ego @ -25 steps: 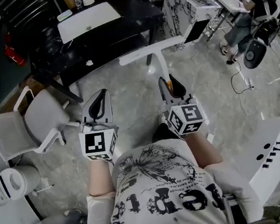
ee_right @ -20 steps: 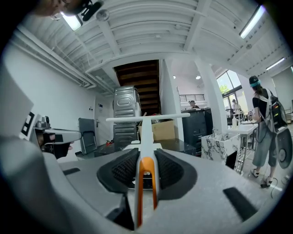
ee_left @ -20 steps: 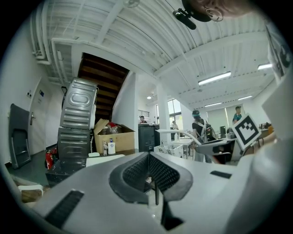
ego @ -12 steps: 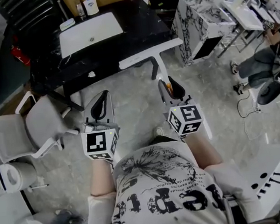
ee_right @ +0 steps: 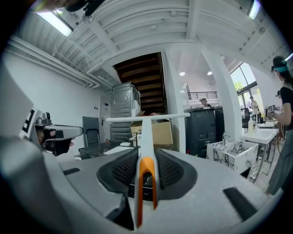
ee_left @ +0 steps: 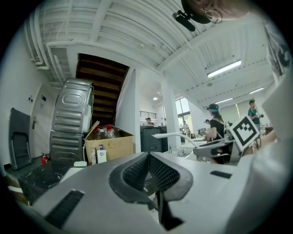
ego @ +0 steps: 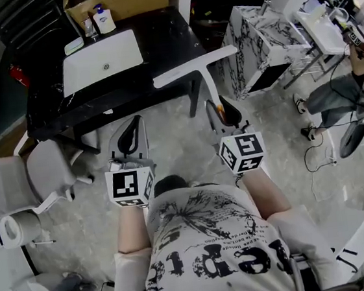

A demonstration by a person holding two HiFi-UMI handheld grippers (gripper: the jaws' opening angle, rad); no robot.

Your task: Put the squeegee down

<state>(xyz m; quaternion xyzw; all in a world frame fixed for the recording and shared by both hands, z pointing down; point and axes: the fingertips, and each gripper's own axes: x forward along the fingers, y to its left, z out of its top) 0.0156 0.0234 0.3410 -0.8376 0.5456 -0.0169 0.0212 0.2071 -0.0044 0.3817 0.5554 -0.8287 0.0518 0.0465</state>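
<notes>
White and long, the squeegee (ego: 194,67) hung in the head view over the front edge of the black counter (ego: 170,38), near the white sink (ego: 73,82). Its handle ran back into the right gripper (ego: 222,111). The left gripper (ego: 129,136) was beside it, well apart, over the floor (ego: 166,120). In the left gripper view the two pads (ee_left: 137,170) were pressed together and nothing stood between them. In the right gripper view the jaws pinched the orange end of the handle (ee_right: 146,180), and the blade (ee_right: 146,119) lay crosswise far out in front. By my judgement the squeegee was not yet put down. The grip was only at the end of the handle, so the wide blade could swing or tilt if it knocked the counter edge or the marbled cabinet (ego: 255,42) beside it. If the jaws opened while most of the tool was above the floor, it would fall there and not on the counter.
</notes>
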